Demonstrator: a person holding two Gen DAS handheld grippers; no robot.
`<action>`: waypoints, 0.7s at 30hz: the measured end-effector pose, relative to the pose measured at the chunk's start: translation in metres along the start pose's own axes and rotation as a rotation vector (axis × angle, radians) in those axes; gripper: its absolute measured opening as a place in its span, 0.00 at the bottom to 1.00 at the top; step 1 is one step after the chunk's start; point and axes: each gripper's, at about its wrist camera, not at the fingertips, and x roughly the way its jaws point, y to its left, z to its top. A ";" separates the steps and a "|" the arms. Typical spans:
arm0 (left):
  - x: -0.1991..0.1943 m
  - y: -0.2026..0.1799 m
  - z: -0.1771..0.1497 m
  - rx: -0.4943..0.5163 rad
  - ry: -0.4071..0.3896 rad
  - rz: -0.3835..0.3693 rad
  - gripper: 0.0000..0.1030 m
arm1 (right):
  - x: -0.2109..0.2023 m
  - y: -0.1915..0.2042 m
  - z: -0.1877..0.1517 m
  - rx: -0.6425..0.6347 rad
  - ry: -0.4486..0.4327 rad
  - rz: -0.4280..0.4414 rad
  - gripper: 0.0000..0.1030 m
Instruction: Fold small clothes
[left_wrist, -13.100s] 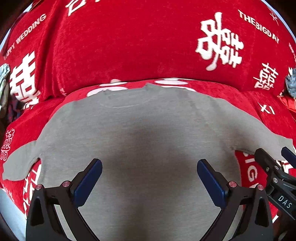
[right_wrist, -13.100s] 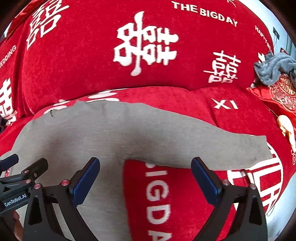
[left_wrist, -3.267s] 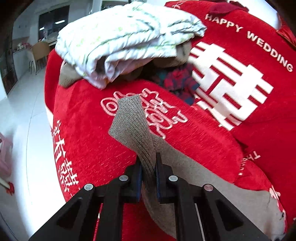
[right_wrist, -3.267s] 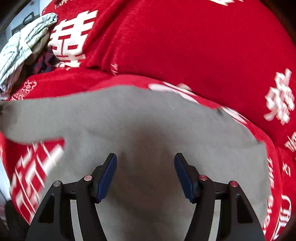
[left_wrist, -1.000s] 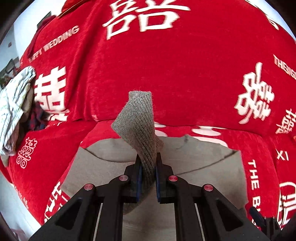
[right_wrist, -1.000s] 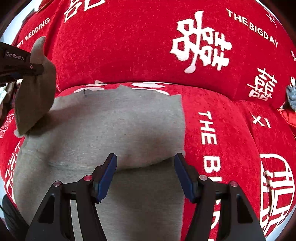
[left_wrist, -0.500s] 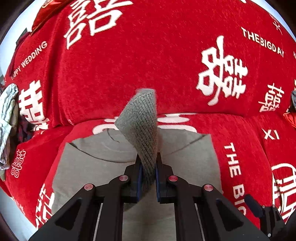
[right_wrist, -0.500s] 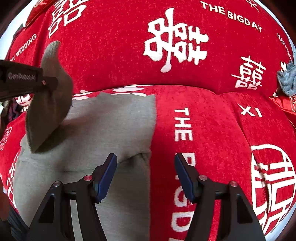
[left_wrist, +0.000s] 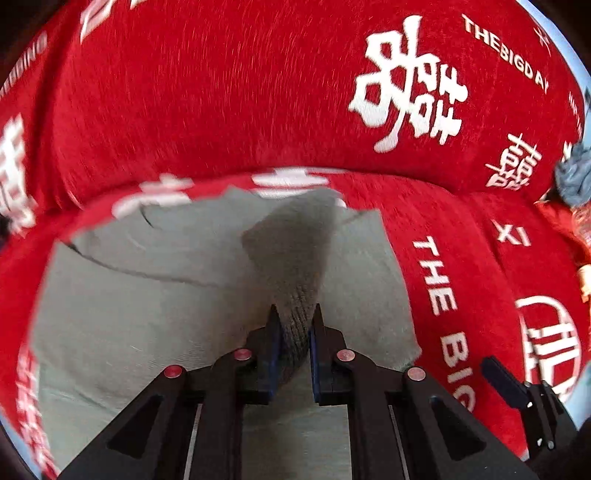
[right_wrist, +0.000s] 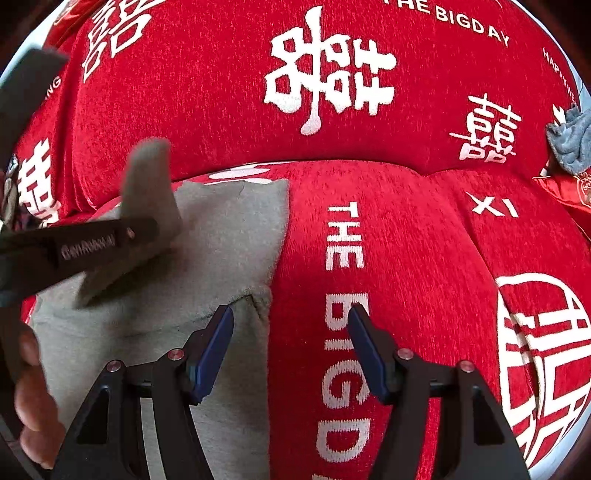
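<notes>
On the red sofa cover (left_wrist: 221, 110), the left gripper (left_wrist: 294, 334), clenched on the grey sleeve (left_wrist: 295, 258), has carried it down across the sweater (left_wrist: 129, 314), nearly completing that fold, while the right gripper (right_wrist: 290, 349) hangs released.

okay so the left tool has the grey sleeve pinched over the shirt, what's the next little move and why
Probably lower the sleeve onto the shirt body and let go. The left tool is shut on the cuff above the body, while the right side already lies folded in. The right tool hangs open and empty over the shirt's right edge and the red cover.
</notes>
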 end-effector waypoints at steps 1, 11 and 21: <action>0.004 0.003 -0.001 -0.016 0.015 -0.024 0.12 | 0.000 0.000 0.000 0.001 0.001 0.002 0.66; 0.030 0.031 -0.013 -0.131 0.098 -0.336 0.60 | 0.003 -0.005 -0.001 0.025 0.007 0.050 0.66; 0.002 0.061 -0.016 -0.163 0.043 -0.379 0.74 | -0.002 -0.007 -0.001 0.074 -0.003 0.180 0.66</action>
